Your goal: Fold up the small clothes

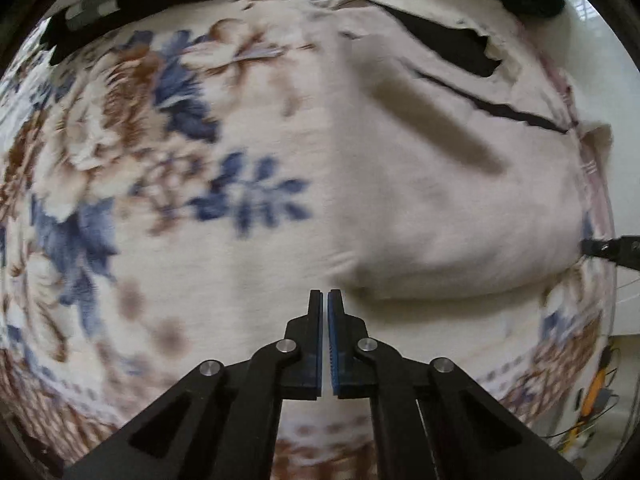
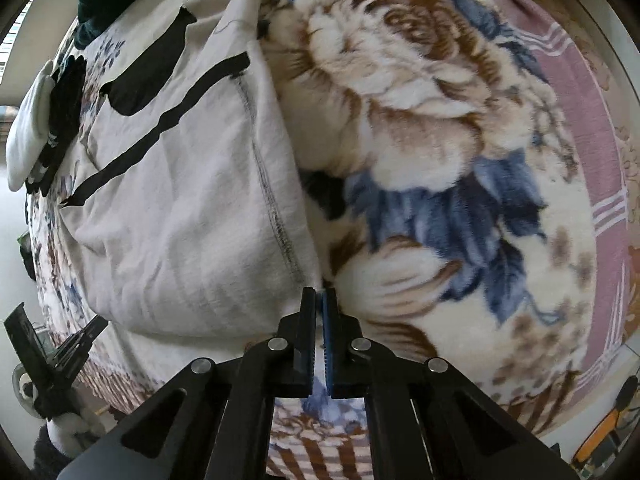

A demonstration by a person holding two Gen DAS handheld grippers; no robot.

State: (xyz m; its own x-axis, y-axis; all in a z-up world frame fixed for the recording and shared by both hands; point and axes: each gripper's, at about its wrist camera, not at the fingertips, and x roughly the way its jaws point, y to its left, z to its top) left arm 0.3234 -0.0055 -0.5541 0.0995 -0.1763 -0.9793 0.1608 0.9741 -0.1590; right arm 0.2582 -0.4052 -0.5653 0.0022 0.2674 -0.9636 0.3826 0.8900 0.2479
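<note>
Right gripper [image 2: 319, 294] has its jaws nearly together at the near corner of the white garment [image 2: 180, 208], right on the stitched hem. Looks like it pinches the edge, but the cloth between the pads isn't clearly visible, so I can't tell for sure. Left gripper [image 1: 325, 296] is narrowed to a sliver with nothing in it, tips just off the garment's [image 1: 440, 184] near-left corner. Garment lies flat on the floral blanket [image 1: 140, 140], black trim at the far end.

Risks, my read:
- right jaws catch blanket pile along with the hem (fleece is thick there), so the blanket lifts too
- only one corner held, so the fold goes skewed
- thin hem slips out on lift
</note>
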